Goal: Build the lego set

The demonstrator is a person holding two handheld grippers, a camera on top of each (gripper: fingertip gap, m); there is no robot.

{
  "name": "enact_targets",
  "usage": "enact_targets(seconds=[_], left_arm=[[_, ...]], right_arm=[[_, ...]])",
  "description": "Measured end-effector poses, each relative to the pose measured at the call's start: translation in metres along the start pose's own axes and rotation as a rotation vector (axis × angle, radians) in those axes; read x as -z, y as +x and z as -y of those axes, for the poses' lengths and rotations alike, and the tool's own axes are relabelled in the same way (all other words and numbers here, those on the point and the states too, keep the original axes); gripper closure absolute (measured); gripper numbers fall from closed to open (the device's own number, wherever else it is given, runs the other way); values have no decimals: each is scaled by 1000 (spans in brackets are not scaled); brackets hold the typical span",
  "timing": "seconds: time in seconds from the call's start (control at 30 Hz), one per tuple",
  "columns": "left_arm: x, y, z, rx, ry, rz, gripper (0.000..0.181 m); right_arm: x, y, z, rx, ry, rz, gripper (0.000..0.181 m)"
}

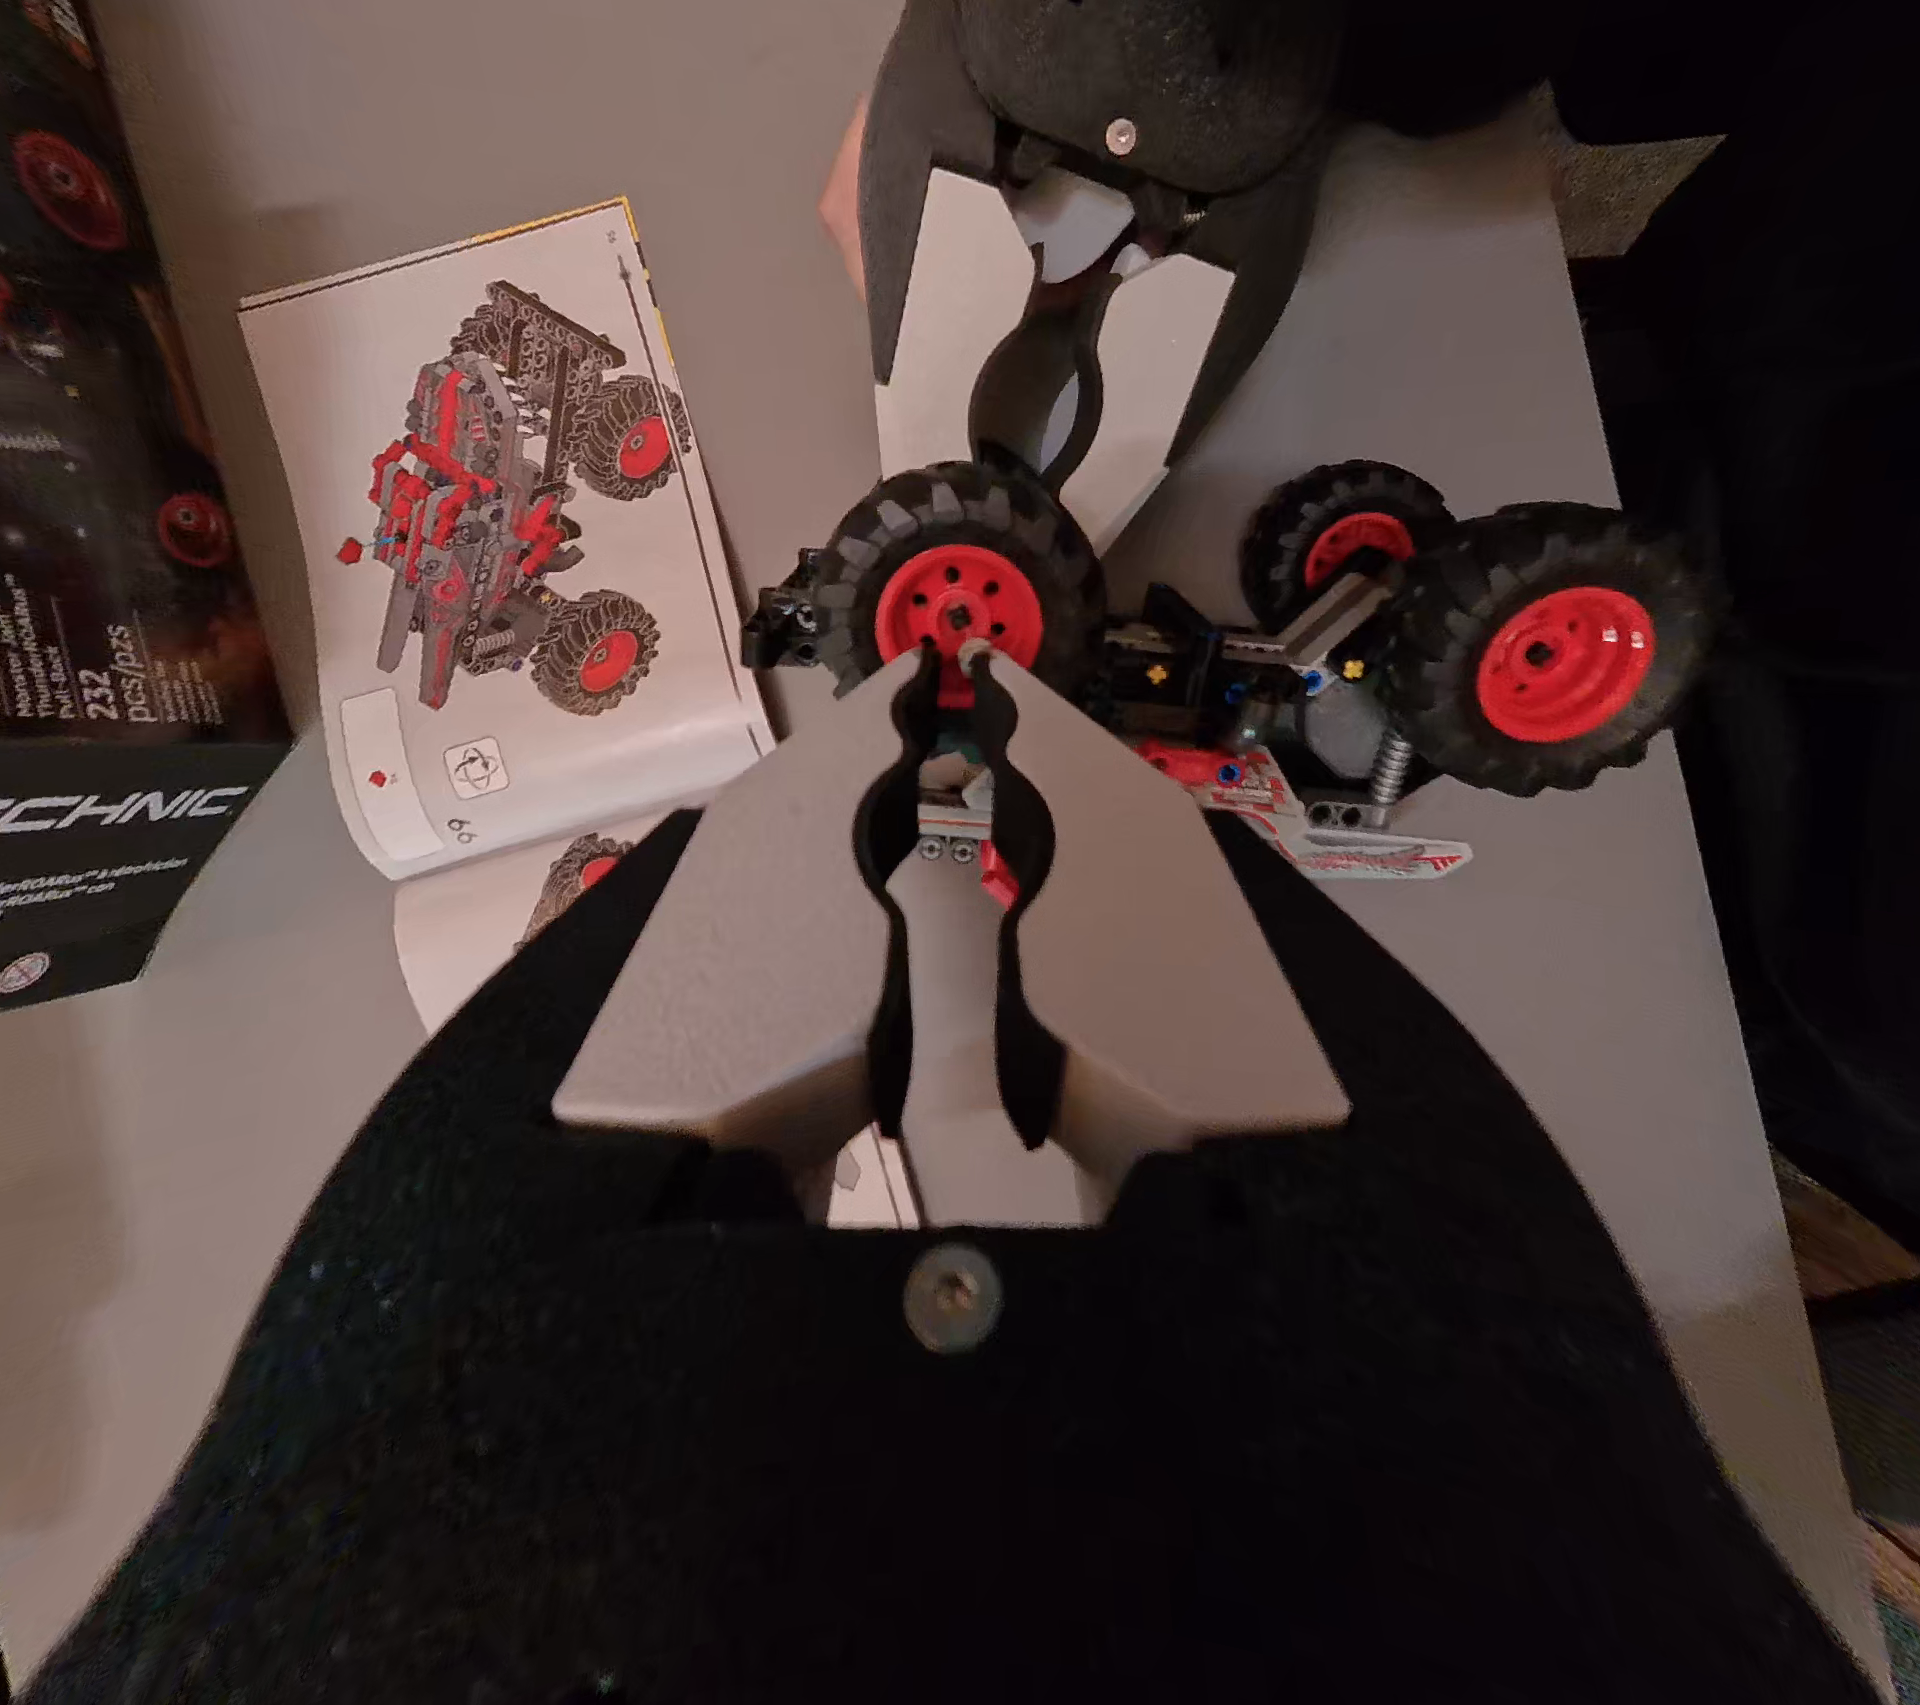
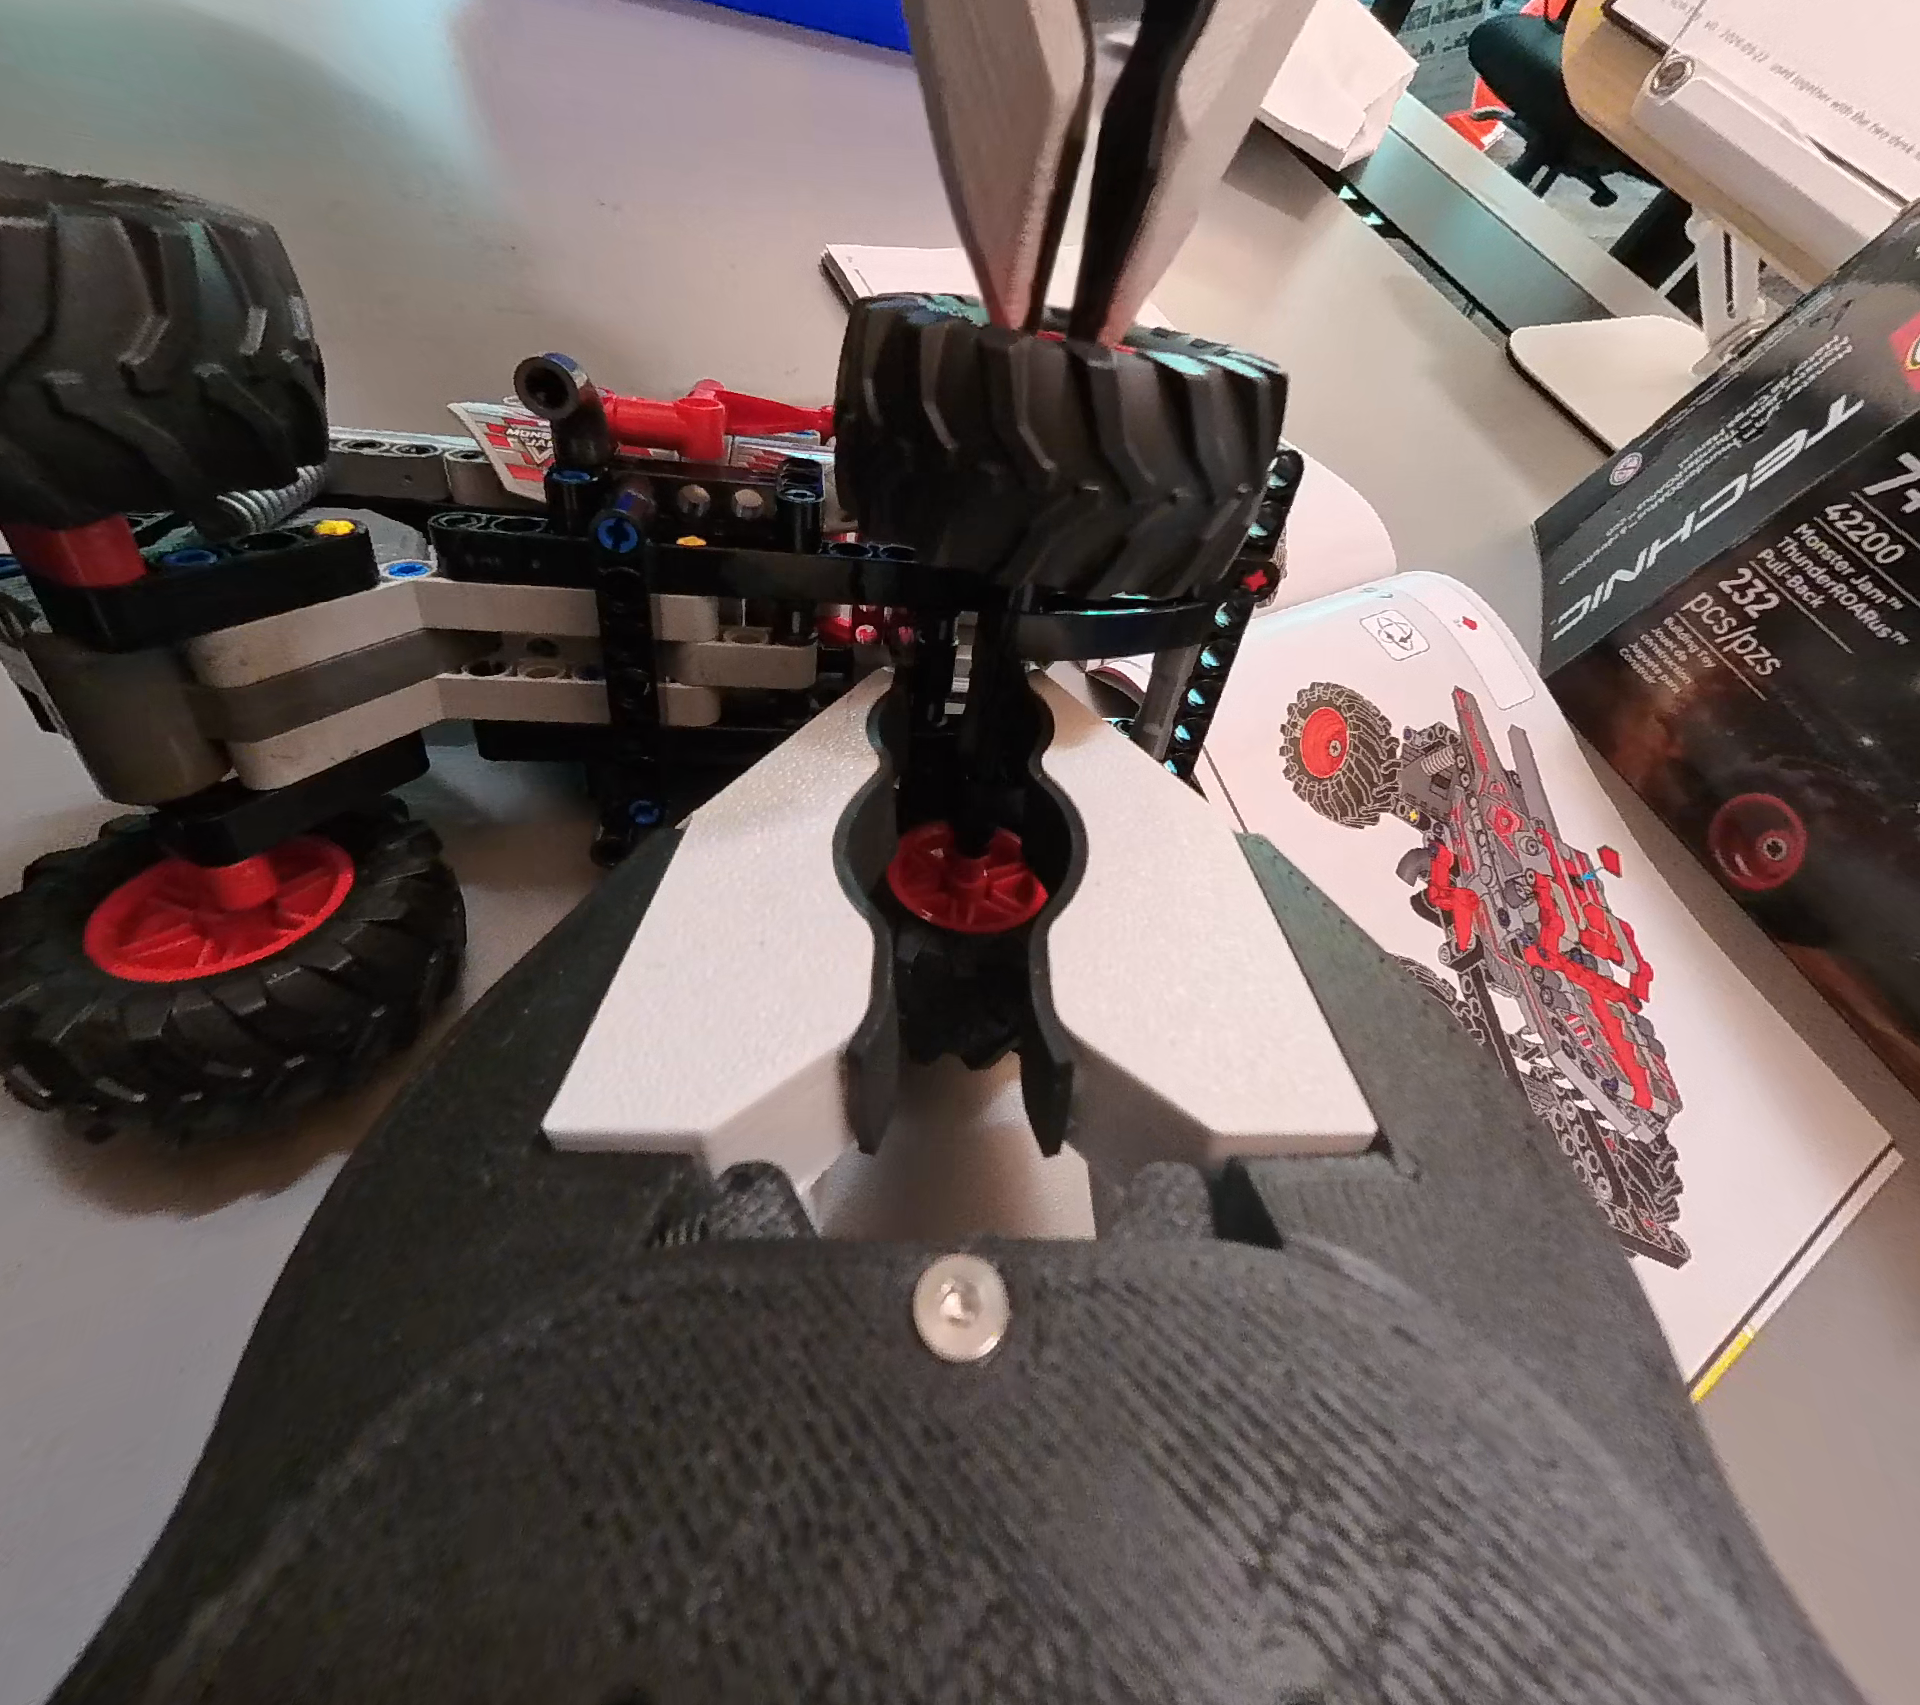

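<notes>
Now left claw (image 1: 954, 658) nearly closed, tips pinching a small red piece (image 1: 951, 691) at the hub of the truck's (image 1: 1226, 668) wheel (image 1: 961, 590), dead ahead at 12 o'clock. Right claw (image 2: 961, 876) clamps the axle below that wheel; truck lies on its side on tabletop (image 2: 520, 149), axle running toward left claw.

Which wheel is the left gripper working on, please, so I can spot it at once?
Find the open instruction booklet on the table; the truck lies on its side just right of it. Take the wheel nearest the booklet: alone among the wheels, its red hub meets the left gripper tips, which pinch a small red piece.
</notes>
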State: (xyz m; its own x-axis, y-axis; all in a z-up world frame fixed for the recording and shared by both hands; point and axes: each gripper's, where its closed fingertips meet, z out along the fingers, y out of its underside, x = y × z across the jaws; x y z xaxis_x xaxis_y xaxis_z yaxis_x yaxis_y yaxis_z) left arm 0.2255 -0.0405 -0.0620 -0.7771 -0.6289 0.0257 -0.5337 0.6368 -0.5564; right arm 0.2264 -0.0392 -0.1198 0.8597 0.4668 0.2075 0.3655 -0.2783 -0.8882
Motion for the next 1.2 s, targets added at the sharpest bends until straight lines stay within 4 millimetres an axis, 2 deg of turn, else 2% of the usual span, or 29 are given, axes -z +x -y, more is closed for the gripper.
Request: enact_targets(seconds=[0.63,0.97,1.2], left_arm=[[-3,3,-2,228,-115,-35,178],[1,1,2,113,-63,57,181],[0,-4,2,109,-41,60,181]], right_arm=[[0,0,0,3,0,0,164],[0,0,0,5,1,-1,164],[-1,0,0,5,1,0,164]])
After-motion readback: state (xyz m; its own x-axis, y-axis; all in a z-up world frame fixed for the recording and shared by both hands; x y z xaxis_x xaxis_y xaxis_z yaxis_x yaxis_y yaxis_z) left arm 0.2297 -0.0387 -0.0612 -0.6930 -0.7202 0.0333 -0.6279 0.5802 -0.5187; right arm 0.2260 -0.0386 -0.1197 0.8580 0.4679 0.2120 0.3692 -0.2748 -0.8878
